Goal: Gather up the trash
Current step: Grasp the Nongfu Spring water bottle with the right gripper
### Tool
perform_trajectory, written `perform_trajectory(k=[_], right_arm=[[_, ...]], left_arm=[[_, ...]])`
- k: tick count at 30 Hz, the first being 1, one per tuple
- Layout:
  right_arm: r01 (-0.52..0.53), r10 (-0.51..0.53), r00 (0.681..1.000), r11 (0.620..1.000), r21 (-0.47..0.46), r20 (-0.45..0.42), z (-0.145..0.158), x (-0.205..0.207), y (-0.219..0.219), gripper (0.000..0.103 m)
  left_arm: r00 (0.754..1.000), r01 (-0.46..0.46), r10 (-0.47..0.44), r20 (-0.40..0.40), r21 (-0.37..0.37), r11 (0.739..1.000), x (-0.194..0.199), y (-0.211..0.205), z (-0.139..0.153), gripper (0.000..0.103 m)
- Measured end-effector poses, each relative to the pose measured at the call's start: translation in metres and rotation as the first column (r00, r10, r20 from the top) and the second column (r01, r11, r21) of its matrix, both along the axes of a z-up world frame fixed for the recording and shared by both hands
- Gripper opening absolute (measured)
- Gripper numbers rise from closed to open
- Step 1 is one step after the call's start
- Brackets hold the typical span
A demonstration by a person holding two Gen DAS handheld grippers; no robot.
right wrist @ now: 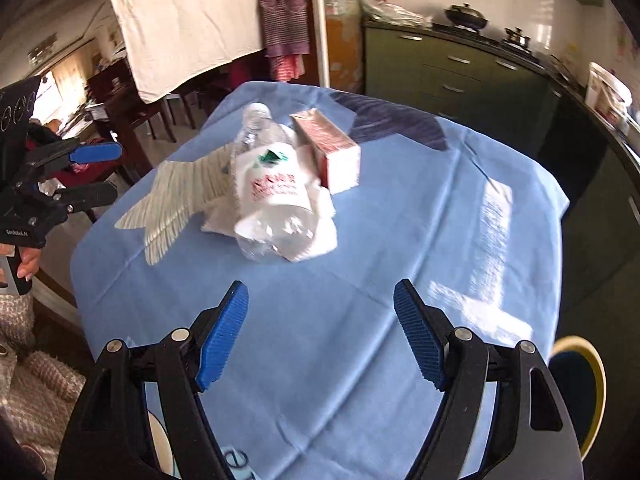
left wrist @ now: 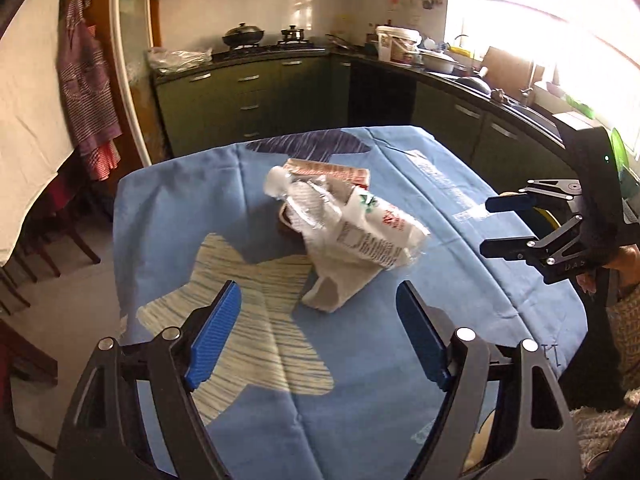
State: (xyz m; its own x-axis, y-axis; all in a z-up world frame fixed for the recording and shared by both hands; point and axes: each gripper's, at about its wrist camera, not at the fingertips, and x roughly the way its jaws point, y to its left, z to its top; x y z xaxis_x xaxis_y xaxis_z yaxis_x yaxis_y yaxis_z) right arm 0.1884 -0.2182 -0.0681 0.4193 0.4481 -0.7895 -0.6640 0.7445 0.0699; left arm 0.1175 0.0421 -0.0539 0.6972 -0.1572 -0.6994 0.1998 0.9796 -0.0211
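A pile of trash lies in the middle of a table under a blue cloth (left wrist: 400, 340) (right wrist: 340, 340). It holds a crumpled clear plastic bottle (left wrist: 304, 200) (right wrist: 256, 128), a white printed plastic bag (left wrist: 372, 232) (right wrist: 276, 192), a pink carton (left wrist: 328, 170) (right wrist: 328, 148) and a white tissue (left wrist: 336, 288) (right wrist: 316, 236). My left gripper (left wrist: 318, 300) (right wrist: 96, 172) is open and empty, short of the pile. My right gripper (right wrist: 320, 300) (left wrist: 494, 226) is open and empty, also short of the pile, on its other side.
Dark green kitchen cabinets (left wrist: 248, 96) (right wrist: 452, 68) with pots on a stove stand behind the table. A white sheet (right wrist: 180, 20) and an apron (left wrist: 88, 92) hang at one side, over dark chairs. A round yellow-rimmed object (right wrist: 580, 384) sits beside the table.
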Motion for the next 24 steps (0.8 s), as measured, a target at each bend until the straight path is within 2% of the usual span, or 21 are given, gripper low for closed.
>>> perform_trajectory(k=[5, 11, 20, 24], right_arm=[[-0.085, 0.085, 0.996, 0.996, 0.001, 0.008, 0.003, 0.027, 0.059, 0.075], [-0.135, 0.135, 0.991, 0.988, -0.080, -0.011, -0.012, 0.051, 0.106, 0.075], [-0.140, 0.137, 0.990, 0.984, -0.112, -0.037, -0.033, 0.067, 0.126, 0.075], [-0.147, 0.142, 0.989, 0.981, -0.123, -0.047, -0.038, 0.072, 0.130, 0.067]], left_arm=[[1.000, -0.031, 0.031, -0.001, -0.026, 0.999, -0.010, 0.016, -0.004, 0.077], [1.000, -0.029, 0.029, 0.000, -0.069, 0.997, -0.016, 0.018, -0.009, 0.078], [1.000, -0.002, 0.002, -0.012, -0.056, 0.998, -0.018, 0.013, -0.015, 0.078], [1.000, -0.004, 0.004, -0.014, -0.060, 0.998, -0.020, 0.013, -0.016, 0.078]])
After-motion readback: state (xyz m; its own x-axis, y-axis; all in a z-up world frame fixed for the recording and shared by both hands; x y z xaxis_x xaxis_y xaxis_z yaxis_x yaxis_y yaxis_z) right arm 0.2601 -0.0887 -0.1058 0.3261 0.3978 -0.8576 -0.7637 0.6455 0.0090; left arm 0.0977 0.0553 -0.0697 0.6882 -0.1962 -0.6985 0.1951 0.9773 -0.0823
